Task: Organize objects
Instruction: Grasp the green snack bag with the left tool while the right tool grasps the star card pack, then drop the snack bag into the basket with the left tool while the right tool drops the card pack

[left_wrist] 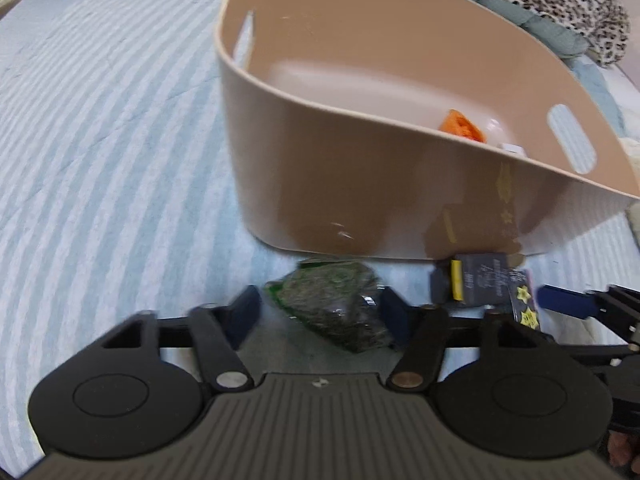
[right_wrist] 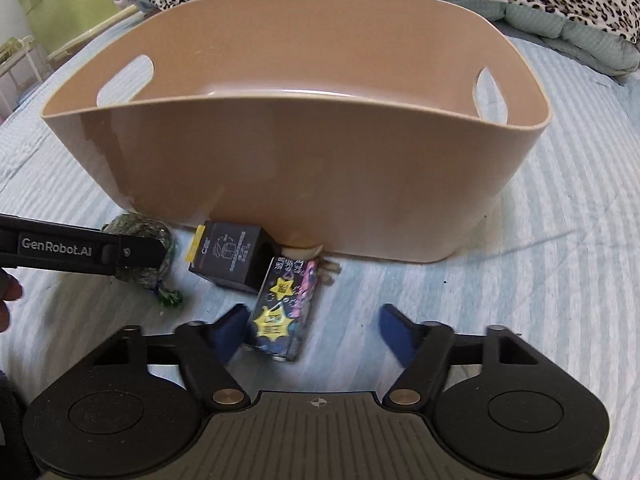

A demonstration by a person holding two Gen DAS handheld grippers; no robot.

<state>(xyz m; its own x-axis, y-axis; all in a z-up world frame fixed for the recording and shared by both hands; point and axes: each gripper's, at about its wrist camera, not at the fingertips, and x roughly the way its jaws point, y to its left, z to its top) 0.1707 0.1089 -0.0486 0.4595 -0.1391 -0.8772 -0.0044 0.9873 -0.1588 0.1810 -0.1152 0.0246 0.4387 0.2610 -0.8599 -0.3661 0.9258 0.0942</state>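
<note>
Left gripper (left_wrist: 318, 312) jaws apart, straddling crinkly green packet (left_wrist: 340, 308), pads not visibly pressing it. Right gripper (right_wrist: 312, 326) jaws apart, glossy starred pack (right_wrist: 282, 316) by left finger, no grip. Matte black box (right_wrist: 230, 254) between packet and pack, near smooth tan plastic tub (right_wrist: 304, 176). Orange item (left_wrist: 462, 126) inside tub. All on striped quilted bedspread (left_wrist: 100, 140).
</note>
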